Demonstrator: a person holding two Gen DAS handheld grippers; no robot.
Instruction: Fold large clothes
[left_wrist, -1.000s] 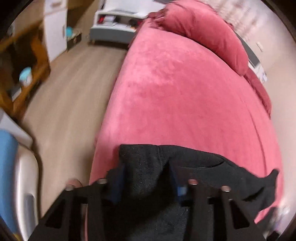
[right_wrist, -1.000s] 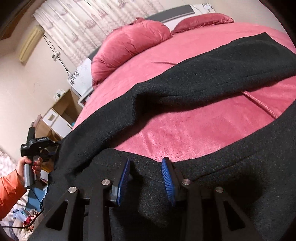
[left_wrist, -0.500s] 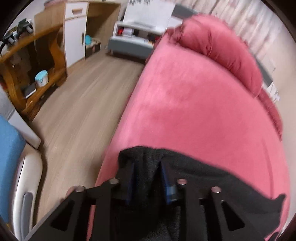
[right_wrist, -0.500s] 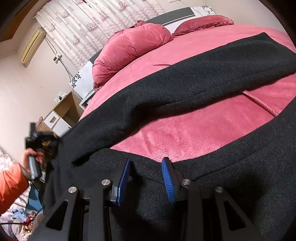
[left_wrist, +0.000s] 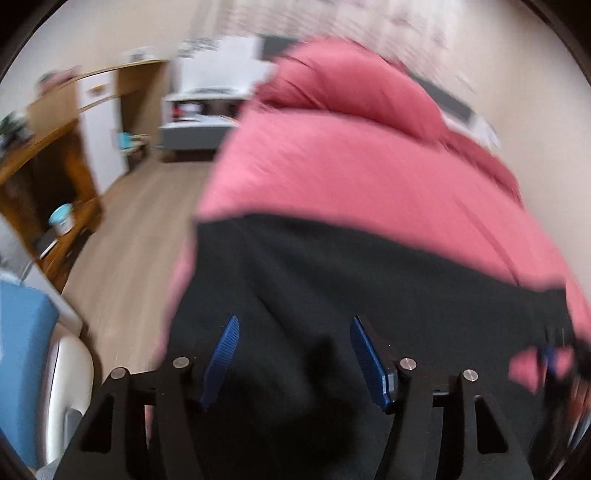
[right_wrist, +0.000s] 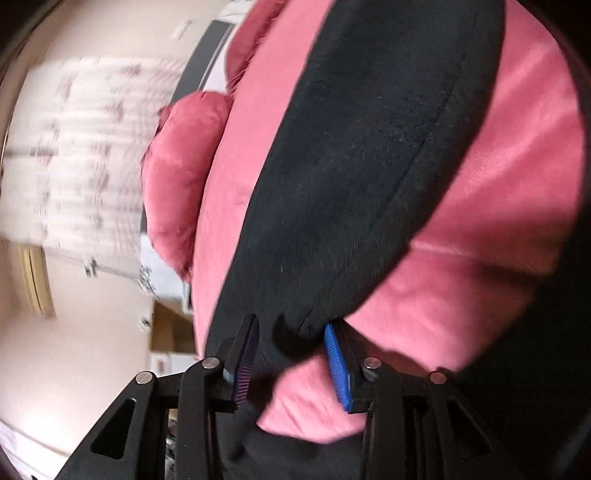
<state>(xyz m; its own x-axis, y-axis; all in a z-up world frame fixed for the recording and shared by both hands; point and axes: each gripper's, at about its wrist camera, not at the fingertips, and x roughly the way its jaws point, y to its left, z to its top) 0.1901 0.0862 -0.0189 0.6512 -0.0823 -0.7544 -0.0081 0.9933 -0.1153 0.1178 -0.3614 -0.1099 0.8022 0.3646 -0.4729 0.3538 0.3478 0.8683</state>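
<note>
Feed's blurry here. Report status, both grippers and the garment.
Left gripper open over black garment. Right gripper open, fabric between fingers. Garment on pink bed. Nothing in the way.

A plush pink bedspread (left_wrist: 369, 177) covers the bed, with a puffy pink pillow (right_wrist: 181, 173) at its head. Beside the bed lies pale wood-plank flooring (left_wrist: 147, 229), with a brown wooden shelf unit (left_wrist: 44, 177) holding a light-blue lidded tub (left_wrist: 62, 218).
</note>
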